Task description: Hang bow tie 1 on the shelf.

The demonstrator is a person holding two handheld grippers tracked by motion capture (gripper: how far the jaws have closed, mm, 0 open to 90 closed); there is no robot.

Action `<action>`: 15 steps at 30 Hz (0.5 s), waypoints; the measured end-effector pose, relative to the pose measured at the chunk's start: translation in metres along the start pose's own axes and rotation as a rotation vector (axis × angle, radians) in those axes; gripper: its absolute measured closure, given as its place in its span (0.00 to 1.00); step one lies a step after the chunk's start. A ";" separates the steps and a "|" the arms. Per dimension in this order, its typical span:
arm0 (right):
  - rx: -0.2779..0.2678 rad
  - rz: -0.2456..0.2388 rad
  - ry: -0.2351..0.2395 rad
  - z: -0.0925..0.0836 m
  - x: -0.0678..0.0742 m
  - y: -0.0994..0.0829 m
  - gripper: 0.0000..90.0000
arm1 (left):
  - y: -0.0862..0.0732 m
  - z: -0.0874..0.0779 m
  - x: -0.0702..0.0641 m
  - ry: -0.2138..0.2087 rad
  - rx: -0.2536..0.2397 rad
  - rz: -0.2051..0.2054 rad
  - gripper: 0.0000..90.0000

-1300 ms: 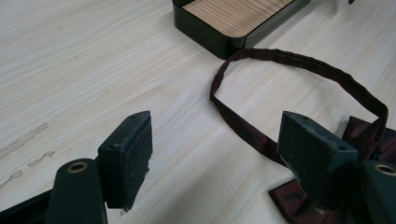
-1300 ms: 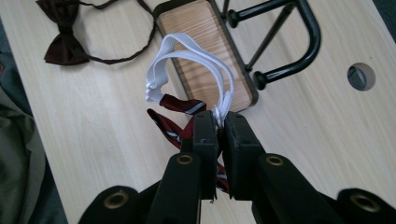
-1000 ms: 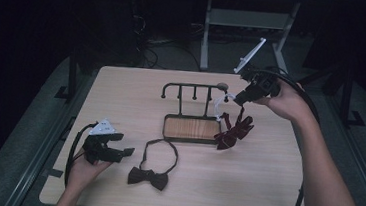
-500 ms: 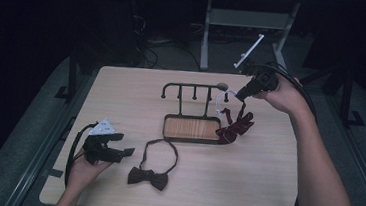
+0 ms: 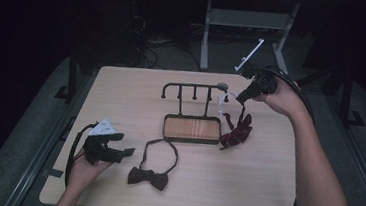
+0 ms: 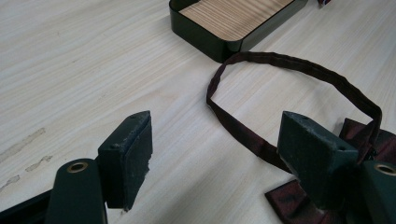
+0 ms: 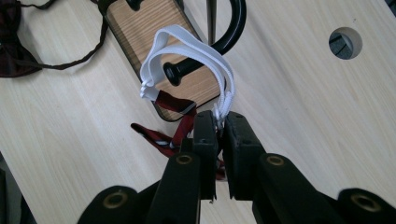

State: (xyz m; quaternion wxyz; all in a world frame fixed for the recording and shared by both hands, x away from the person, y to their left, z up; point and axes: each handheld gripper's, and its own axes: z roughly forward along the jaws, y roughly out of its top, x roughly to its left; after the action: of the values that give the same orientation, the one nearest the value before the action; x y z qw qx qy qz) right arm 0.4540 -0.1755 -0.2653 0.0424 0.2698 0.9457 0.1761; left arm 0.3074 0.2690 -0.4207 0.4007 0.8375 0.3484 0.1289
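Observation:
A black hook rack (image 5: pixel 195 88) stands on a wood-lined tray (image 5: pixel 192 129) at mid-table. My right gripper (image 5: pixel 240 99) (image 7: pixel 220 123) is shut on the white elastic band (image 7: pixel 187 44) (image 5: pixel 224 97) of a red striped bow tie (image 5: pixel 236 132) (image 7: pixel 163 140). The band is looped around the rack's right end hook (image 7: pixel 175 74), and the tie hangs below it beside the tray. A dark maroon bow tie (image 5: pixel 148 177) lies flat on the table, its strap (image 6: pixel 280 65) curling toward the tray. My left gripper (image 5: pixel 126 145) (image 6: pixel 217 126) rests open just left of that tie, gripping nothing.
The light wooden table (image 5: pixel 263 190) has a round cable hole (image 7: pixel 345 42) near the rack's right end. Dark floor and a metal stand (image 5: pixel 207 30) lie beyond the far edge. Cables trail from both grippers.
My right gripper has shifted slightly to the right with the white band in it. The left gripper and the maroon tie have not moved.

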 end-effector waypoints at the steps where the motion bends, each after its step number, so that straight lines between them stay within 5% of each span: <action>1: -0.001 -0.001 0.000 0.000 0.000 0.000 0.92 | 0.000 0.000 0.000 0.000 -0.001 0.000 0.29; 15: 0.007 0.003 0.010 0.003 -0.002 0.000 0.92 | 0.000 -0.001 0.001 0.002 0.001 0.006 0.29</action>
State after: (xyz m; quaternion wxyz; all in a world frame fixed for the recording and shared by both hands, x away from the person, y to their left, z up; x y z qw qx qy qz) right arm 0.4561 -0.1755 -0.2681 0.0365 0.2704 0.9462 0.1740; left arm 0.3072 0.2700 -0.4200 0.3997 0.8385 0.3464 0.1310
